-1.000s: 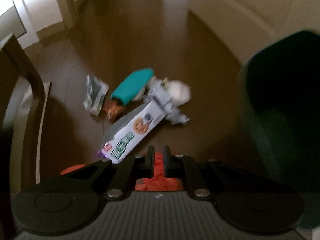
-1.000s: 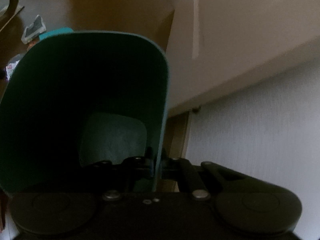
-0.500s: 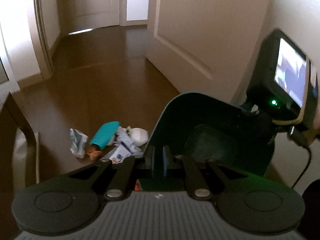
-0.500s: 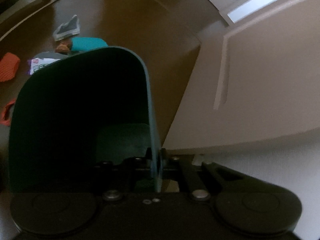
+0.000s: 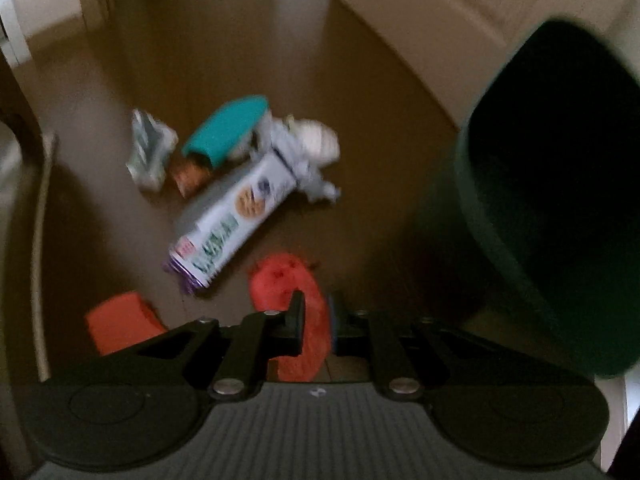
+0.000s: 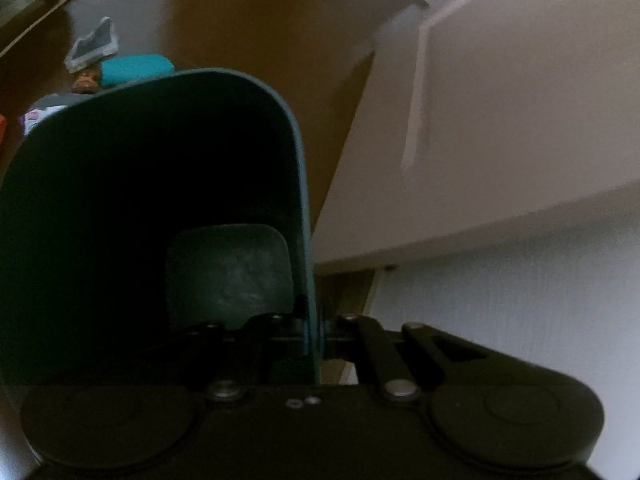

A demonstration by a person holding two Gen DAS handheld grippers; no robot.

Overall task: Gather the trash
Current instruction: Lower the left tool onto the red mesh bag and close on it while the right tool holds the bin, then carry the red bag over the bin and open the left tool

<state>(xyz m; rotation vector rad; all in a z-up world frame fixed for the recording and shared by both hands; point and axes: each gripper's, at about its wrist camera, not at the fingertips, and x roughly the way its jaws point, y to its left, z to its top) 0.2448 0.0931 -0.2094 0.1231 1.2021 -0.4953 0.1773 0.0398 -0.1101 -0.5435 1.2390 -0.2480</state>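
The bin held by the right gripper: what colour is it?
Dark green bin, clearest in the right wrist view.

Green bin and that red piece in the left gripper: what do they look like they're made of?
Green bin: probably matte plastic, a thin smooth curved wall with an even rim. Red piece between the left gripper fingers: likely crinkled plastic or paper wrapper, judging by its wrinkled, bent surface; blur leaves it open.
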